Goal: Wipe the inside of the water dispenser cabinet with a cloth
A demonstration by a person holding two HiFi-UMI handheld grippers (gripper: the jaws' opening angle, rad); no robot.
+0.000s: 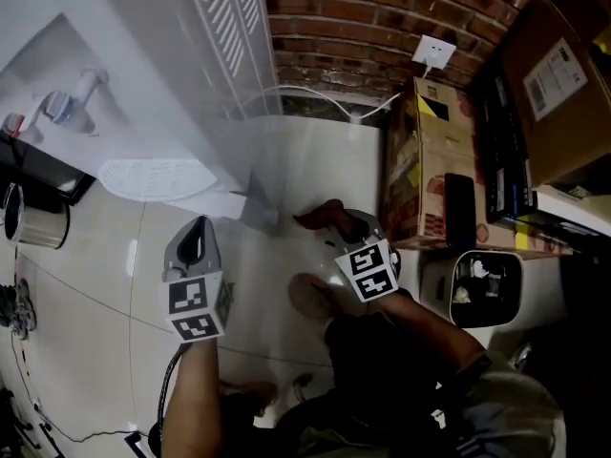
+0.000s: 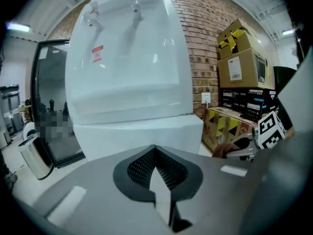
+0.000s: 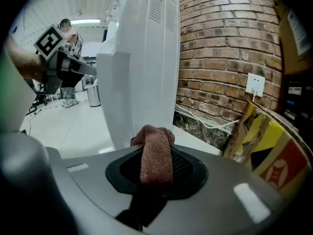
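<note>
The white water dispenser (image 1: 143, 84) stands at the upper left of the head view. In the left gripper view its front (image 2: 129, 67) faces me, taps at the top and the lower cabinet front (image 2: 137, 133) closed, so the inside is hidden. My left gripper (image 1: 199, 227) (image 2: 155, 153) is shut and empty, a short way in front of the dispenser. My right gripper (image 1: 331, 221) (image 3: 156, 133) is shut on a reddish-brown cloth (image 1: 320, 216) (image 3: 156, 155) and hangs beside the dispenser's side panel (image 3: 142, 58).
Cardboard boxes (image 1: 425, 160) are stacked against the brick wall (image 1: 382, 17) at the right, with a wall socket (image 1: 434, 53) and a white cable. A white bin (image 1: 482, 289) stands at the lower right. A steel can (image 1: 33, 219) is at the left edge.
</note>
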